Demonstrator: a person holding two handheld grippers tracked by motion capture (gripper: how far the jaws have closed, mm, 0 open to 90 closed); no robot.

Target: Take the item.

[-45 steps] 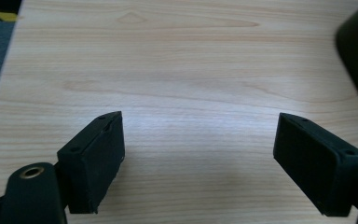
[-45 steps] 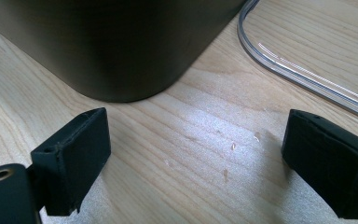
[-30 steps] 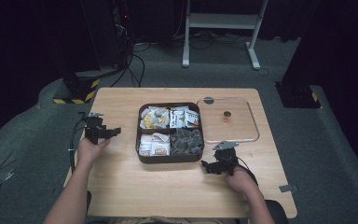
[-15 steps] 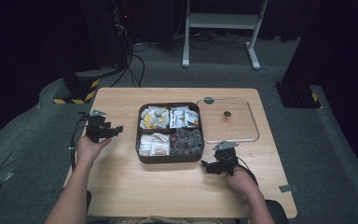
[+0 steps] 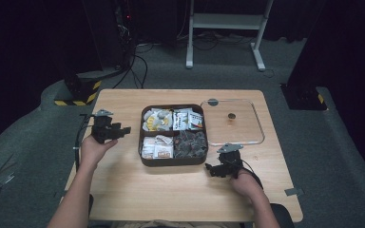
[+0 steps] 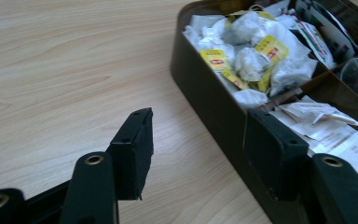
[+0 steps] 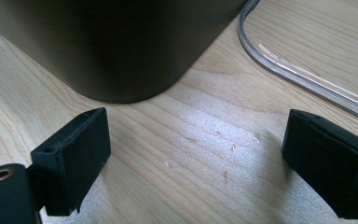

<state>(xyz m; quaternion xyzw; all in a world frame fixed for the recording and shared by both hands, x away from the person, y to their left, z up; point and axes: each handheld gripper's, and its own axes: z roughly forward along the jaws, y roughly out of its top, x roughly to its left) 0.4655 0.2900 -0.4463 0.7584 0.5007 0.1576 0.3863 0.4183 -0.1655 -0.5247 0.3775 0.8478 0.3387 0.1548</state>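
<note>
Dark brown square four-compartment tray sits mid-table on the light wooden table, lid off. Clear square plastic lid with a small round knob lies flat just right of the tray, touching or nearly touching its right wall; hard to tell from the high view.

Tray contents: white and yellow crumpled tea bags in the far-left compartment, printed black-and-white sachets far right, white paper packets near left, dark clear-wrapped pieces near right.

Left gripper is left of the tray, off the table surface, pointing right at the tray's left wall. Its jaws have just been closing and now stand part-way apart with nothing between them but bare wood. In the left gripper view one jaw overlaps the tray's outer wall; contact not evident.

Right gripper rests low near the tray's near-right corner, just below the lid's near edge. Jaws spread wide, nothing grasped; rounded tray corner ahead, lid rim to the far right.
</note>
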